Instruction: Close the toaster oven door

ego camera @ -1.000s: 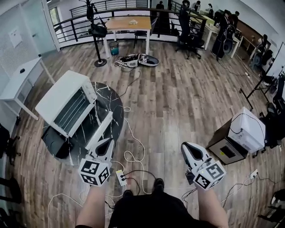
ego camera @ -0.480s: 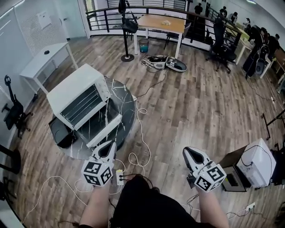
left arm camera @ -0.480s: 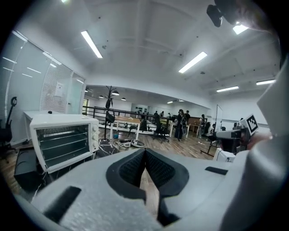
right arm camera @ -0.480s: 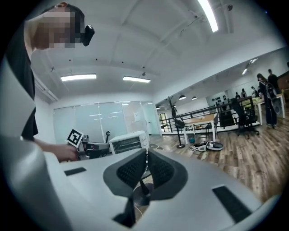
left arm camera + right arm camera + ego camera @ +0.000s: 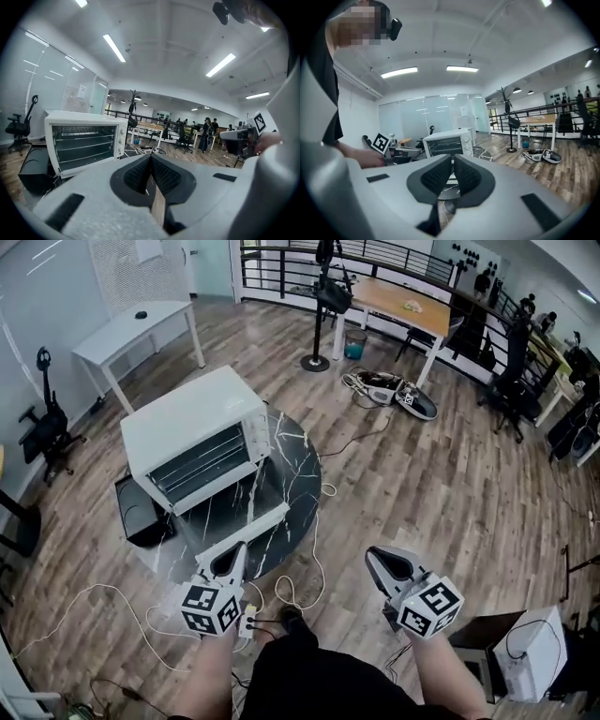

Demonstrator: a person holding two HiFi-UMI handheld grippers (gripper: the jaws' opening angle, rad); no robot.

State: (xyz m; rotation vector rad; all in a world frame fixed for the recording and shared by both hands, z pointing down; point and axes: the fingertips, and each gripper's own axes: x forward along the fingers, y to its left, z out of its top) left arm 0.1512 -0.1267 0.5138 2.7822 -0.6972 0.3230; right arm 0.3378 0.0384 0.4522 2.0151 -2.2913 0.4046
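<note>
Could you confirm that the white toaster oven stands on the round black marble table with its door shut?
Not quite: the door is open, folded down before the white toaster oven, which does stand on the round black marble table. The head view shows it.

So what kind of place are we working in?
Probably an open-plan office or lab, maybe a mezzanine: desks, office chairs, a railing; the oven sits on a low round table.
</note>
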